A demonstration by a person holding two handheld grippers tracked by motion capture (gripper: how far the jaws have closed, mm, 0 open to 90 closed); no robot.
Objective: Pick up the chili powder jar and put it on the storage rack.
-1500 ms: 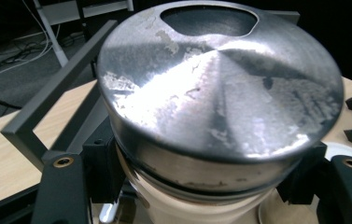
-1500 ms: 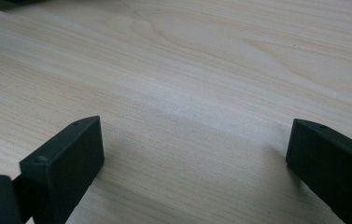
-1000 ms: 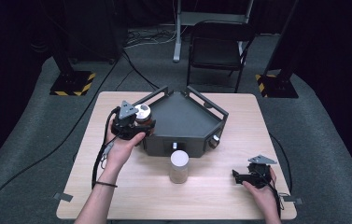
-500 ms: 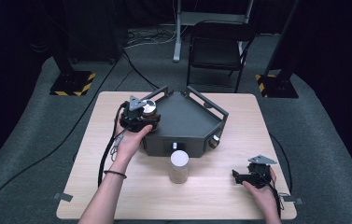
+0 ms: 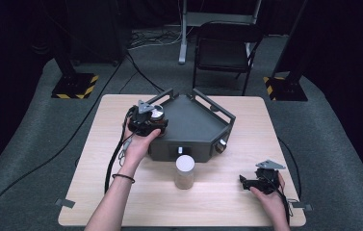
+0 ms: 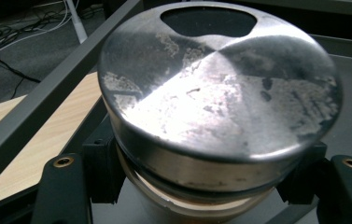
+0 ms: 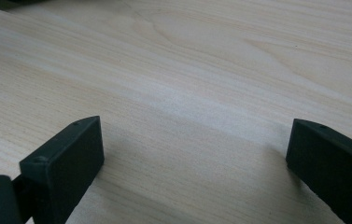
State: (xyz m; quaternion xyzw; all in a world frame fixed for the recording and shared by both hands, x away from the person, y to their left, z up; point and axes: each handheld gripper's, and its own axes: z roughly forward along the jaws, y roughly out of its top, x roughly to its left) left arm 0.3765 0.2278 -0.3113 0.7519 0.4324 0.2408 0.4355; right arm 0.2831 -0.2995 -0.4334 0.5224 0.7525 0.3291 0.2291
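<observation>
The left gripper [image 5: 151, 117] clamps a metal-lidded jar [image 6: 218, 107] over the dark tray [image 5: 193, 125], while the right gripper [image 5: 252, 181] rests wide open and empty on the surface [image 5: 227, 202].

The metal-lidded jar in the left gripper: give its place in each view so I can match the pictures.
High view: the metal-lidded jar sits left of centre, over the dark tray's left corner.
Left gripper view: jar fills the centre, clamped between both jaws.
Right gripper view: not in it.
Shared landmark: the tray's rail.
</observation>
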